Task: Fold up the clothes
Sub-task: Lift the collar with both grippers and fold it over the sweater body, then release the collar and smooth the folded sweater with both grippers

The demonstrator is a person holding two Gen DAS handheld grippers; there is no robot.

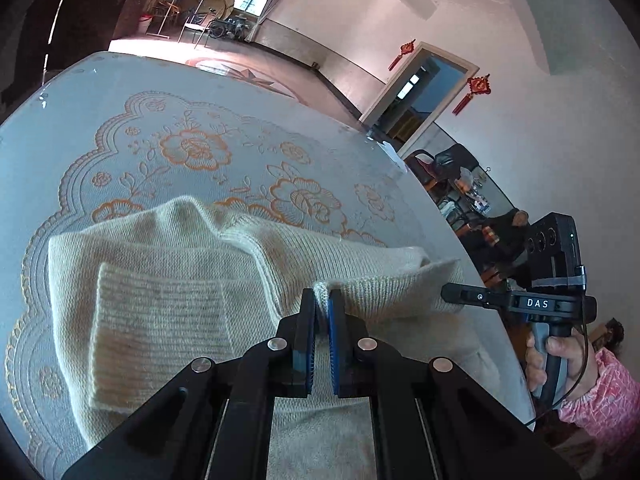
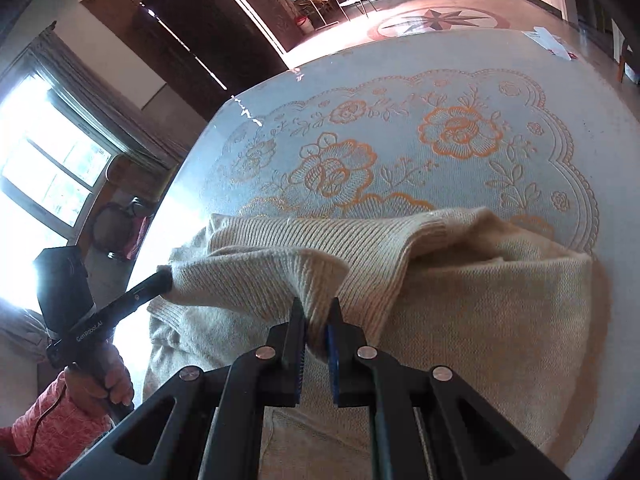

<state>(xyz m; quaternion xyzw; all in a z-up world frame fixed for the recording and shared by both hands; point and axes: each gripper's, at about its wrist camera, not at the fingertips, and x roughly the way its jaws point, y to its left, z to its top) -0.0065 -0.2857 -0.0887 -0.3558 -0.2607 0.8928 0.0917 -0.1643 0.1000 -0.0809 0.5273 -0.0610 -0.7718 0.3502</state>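
Note:
A cream knit sweater (image 1: 168,280) lies partly folded on a round table with a flowered lace cloth (image 1: 192,148). My left gripper (image 1: 323,304) is shut on a ribbed edge of the sweater, lifting it off the layers below. To its right, my right gripper (image 1: 450,294) pinches the same edge farther along. In the right wrist view my right gripper (image 2: 318,318) is shut on a bunched fold of the sweater (image 2: 480,312), and my left gripper (image 2: 166,278) grips the cloth at the left. The raised edge stretches between the two grippers.
A hand in a pink sleeve (image 1: 560,356) holds the right gripper's handle beyond the table edge (image 1: 460,240). A white paper (image 2: 552,42) lies at the table's far rim. Chairs and clutter (image 1: 452,172) stand by the wall past the table.

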